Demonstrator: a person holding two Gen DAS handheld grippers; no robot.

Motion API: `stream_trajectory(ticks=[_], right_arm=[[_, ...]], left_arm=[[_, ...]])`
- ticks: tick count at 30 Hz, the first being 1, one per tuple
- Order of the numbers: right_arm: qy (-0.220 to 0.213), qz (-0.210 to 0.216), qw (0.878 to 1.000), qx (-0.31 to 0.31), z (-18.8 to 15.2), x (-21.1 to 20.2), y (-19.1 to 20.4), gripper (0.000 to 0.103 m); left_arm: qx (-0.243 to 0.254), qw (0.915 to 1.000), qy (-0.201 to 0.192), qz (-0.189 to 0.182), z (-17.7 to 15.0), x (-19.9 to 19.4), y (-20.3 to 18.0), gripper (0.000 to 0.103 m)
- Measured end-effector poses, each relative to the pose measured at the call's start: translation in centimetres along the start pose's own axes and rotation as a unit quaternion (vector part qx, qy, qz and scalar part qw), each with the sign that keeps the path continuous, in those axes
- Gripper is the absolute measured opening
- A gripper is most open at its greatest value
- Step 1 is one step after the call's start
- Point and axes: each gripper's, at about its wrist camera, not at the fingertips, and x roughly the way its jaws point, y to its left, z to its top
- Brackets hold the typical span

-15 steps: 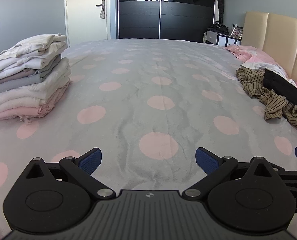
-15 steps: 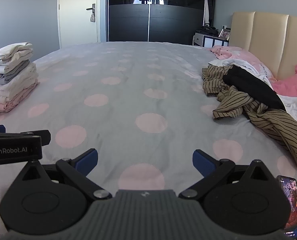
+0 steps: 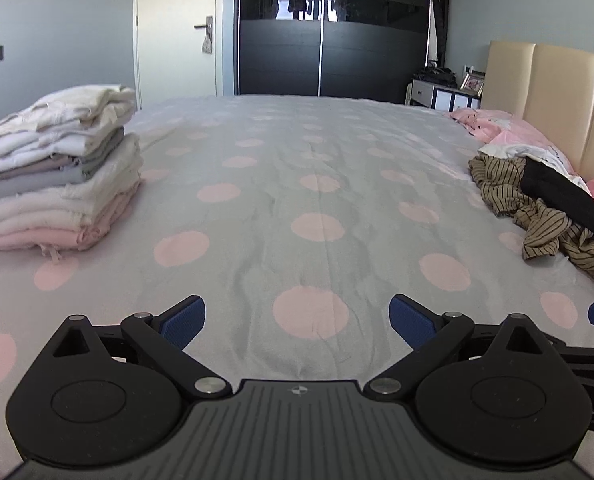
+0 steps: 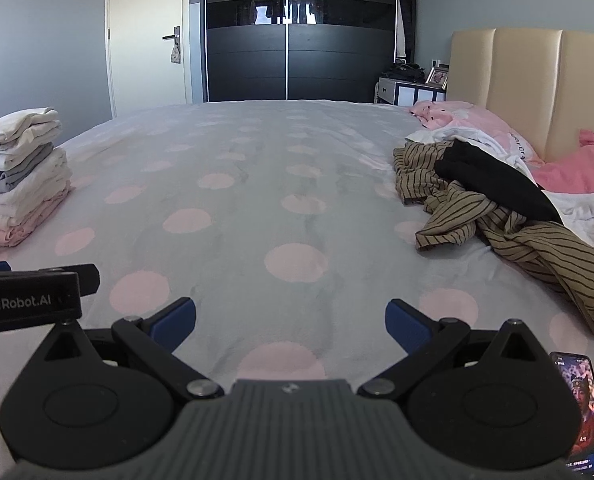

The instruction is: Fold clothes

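The bed [image 3: 317,168] has slid lower in my view since a moment ago as both my grippers, left [image 3: 297,320] and right [image 4: 290,322], tipped up, wide and empty, with the stack [image 3: 57,172] left and the unfolded heap [image 4: 497,208] right, waiting.

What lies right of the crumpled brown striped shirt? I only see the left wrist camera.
Observer: A rumpled white cotton garment spreads out to the right of the crumpled brown striped shirt, past your picture's edge.
Operator: Anything near my right gripper?
Observer: Yes, a black smartphone with a lit screen sits just right of the open right gripper.
Operator: Can you see my left gripper?
Observer: Yes, the left gripper shows white lettering on its black side.
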Motion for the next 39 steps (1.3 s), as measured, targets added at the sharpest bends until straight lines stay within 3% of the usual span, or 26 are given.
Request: stream_trajectory(ticks=[12, 39], right_arm=[[-0.016, 0.000, 1.000, -0.001, -0.26, -0.40, -0.13, 0.102], [-0.014, 0.011, 1.000, -0.003, -0.29, -0.55, -0.39, 0.102]], left_arm=[[0.002, 0.9998, -0.004, -0.021, 0.20, -0.53, 0.12, 0.101], [0.010, 0.9997, -0.004, -0.021, 0.08, -1.00, 0.05, 0.101]])
